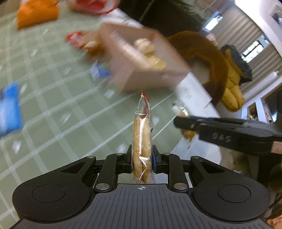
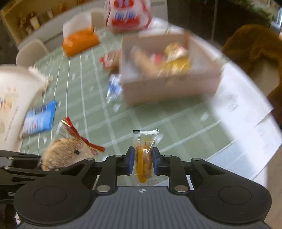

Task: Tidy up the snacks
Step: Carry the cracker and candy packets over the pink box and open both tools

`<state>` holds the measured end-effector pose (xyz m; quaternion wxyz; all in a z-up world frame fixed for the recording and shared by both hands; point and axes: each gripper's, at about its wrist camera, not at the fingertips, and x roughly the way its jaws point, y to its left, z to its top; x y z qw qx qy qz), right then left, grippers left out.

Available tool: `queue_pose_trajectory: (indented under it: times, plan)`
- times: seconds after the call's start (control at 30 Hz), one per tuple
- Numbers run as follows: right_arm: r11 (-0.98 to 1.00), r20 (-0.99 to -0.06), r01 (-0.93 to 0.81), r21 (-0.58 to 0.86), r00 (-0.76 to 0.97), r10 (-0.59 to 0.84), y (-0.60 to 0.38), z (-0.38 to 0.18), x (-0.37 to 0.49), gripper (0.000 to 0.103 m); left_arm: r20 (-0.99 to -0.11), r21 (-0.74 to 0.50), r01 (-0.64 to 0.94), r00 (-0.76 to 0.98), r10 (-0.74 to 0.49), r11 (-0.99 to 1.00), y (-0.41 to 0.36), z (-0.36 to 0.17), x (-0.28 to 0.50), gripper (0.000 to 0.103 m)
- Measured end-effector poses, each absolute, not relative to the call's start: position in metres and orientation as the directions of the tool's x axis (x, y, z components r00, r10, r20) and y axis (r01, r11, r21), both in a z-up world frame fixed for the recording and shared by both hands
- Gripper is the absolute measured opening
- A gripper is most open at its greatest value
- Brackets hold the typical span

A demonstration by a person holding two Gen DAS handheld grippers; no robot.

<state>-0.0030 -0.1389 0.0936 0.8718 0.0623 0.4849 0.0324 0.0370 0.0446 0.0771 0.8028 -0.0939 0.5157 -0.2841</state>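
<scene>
My left gripper (image 1: 142, 159) is shut on a clear-wrapped cracker pack (image 1: 141, 139), held upright above the green checked tablecloth (image 1: 58, 98). My right gripper (image 2: 142, 161) is shut on a small orange snack packet (image 2: 144, 158). A cardboard box (image 2: 169, 82) with several snacks inside stands ahead on the table; it also shows in the left wrist view (image 1: 141, 70). The cracker pack (image 2: 68, 153) in the left gripper shows at the lower left of the right wrist view. The right gripper's arm (image 1: 229, 130) shows at the right of the left wrist view.
Loose on the cloth: blue packets (image 2: 39, 119) (image 2: 114, 88), an orange bag (image 2: 79, 41), a red-and-white bag (image 2: 127, 15), a red packet (image 1: 75, 39). White papers (image 2: 246, 105) lie at the table's right edge. A brown jacket (image 1: 202, 52) hangs on a chair beyond.
</scene>
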Motion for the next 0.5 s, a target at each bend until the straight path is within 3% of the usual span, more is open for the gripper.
queue_pose_trajectory:
  times: [0.17, 0.3, 0.5]
  plan:
    - [0.992, -0.743, -0.007, 0.129, 0.662, 0.101, -0.183, 0.162, 0.011, 0.021, -0.711, -0.433, 0.444, 0.367, -0.600, 0.784, 0.000, 0.126, 0.066, 0.023]
    - [0.982, -0.681, -0.040, 0.184, 0.716, 0.156, -0.219, 0.211, 0.034, 0.021, -0.662, -0.484, 0.436, 0.384, -0.644, 0.758, -0.014, 0.163, 0.105, 0.023]
    - [0.986, -0.598, -0.097, 0.139, 0.785, 0.161, -0.242, 0.263, 0.089, 0.021, -0.589, -0.499, 0.432, 0.467, -0.660, 0.751, -0.032, 0.210, 0.159, 0.023]
